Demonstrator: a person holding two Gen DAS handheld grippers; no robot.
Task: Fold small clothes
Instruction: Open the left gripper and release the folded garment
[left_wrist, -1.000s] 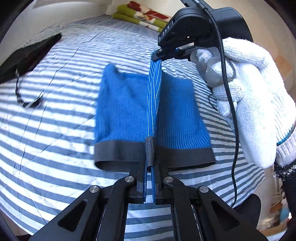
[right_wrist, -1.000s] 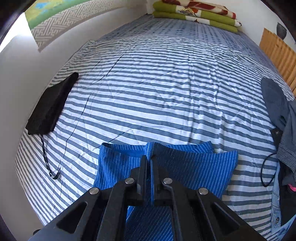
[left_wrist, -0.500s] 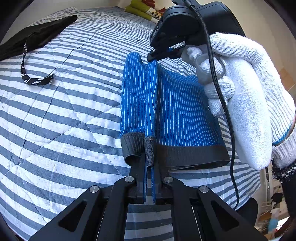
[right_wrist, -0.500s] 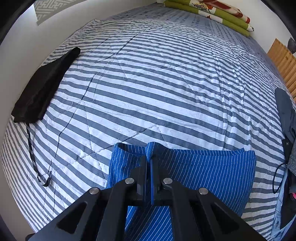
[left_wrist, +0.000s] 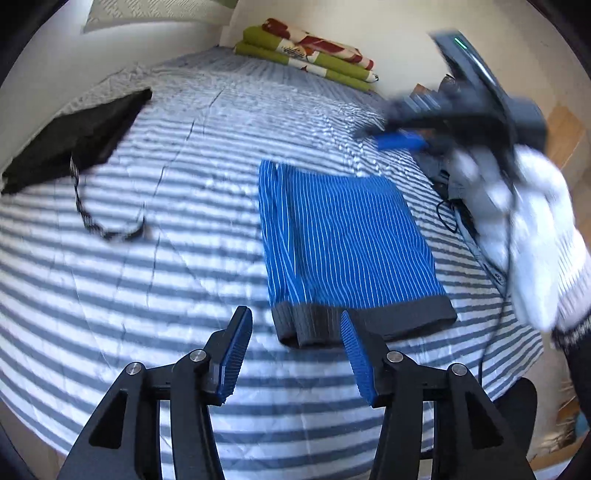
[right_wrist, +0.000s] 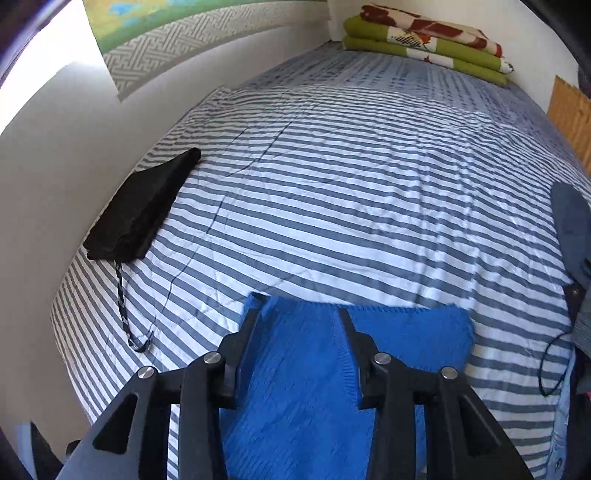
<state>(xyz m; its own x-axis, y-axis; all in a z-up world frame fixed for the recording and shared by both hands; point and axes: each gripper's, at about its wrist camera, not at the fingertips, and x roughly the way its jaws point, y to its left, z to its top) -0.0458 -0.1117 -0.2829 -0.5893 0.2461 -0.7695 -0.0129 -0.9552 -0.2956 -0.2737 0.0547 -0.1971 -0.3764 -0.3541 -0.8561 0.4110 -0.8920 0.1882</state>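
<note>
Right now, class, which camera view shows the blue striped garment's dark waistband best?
The left wrist view: the dark waistband runs in full along the near edge of the blue striped garment, lying flat on the striped bedcover. The right wrist view shows only the garment's blue cloth; no waistband is visible there.

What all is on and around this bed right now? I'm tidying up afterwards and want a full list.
Blue striped shorts: one, blue with thin white stripes and a dark grey waistband, flat on the bed, nearest the grippers.
Bedcover: one, grey and white stripes, under everything.
Black bag: one, with a dangling strap, at the bed's wall side.
Folded blanket: one, green, red and white, at the far end.
Clothes pile: dark grey and denim, at the bed's other side; count unclear.
Left gripper: black with blue pads, open, nothing between them; its jaws have just been opening.
Right gripper: black, open above the shorts; just been opening.
Gloved hand: white, holding the right gripper.
</note>
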